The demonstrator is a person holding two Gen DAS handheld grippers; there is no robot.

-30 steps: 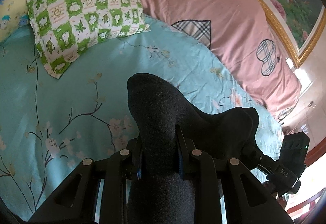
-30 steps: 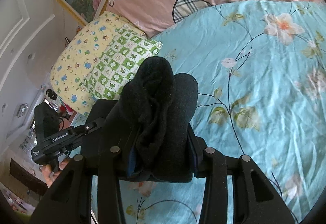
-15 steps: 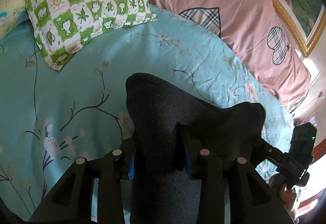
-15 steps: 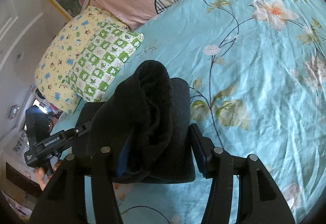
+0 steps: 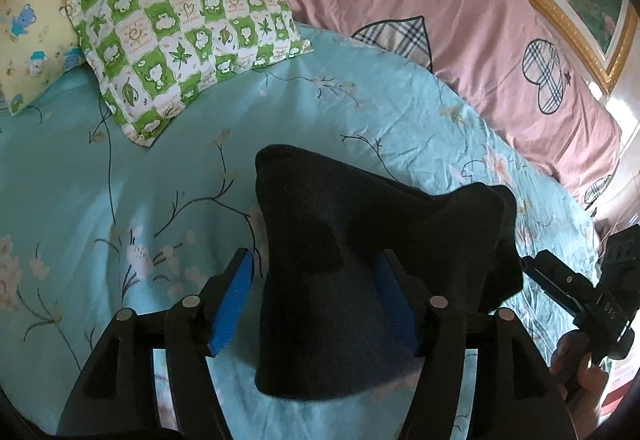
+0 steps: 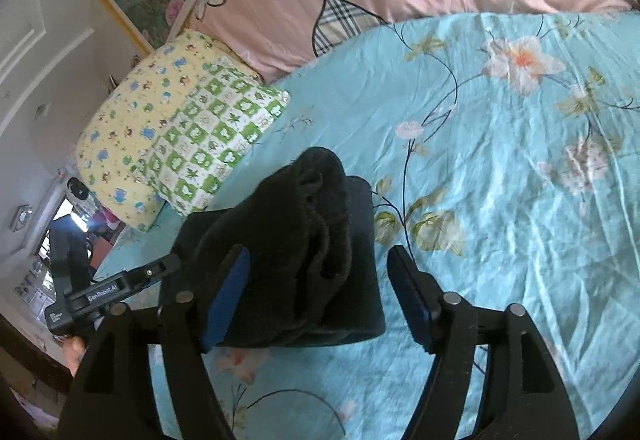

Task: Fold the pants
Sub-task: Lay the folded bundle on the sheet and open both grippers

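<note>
both tongs stand spread wide, released. the left tongs (image 5: 316, 296) flank a raised peak of the dark folded pants (image 5: 360, 272), blue pads (image 5: 234, 300) just off the cloth. the right tongs (image 6: 320, 296) straddle the one bundle (image 6: 296, 252) lying on the floral turquoise bed sheet (image 6: 500, 180). two small pillows: one green-checked (image 5: 188, 40), one yellow (image 6: 132, 120).

The left gripper (image 5: 316, 280), jaws spread with blue pads (image 5: 232, 300) clear of the cloth, frames the dark folded pants (image 5: 340, 260) lying on the turquoise floral bedsheet (image 5: 120, 180), with a green-checked pillow (image 5: 184, 40) and a pink pillow (image 5: 440, 20) along the bed's far edge and the right gripper (image 5: 580, 292) touching the pants' right end.
</note>
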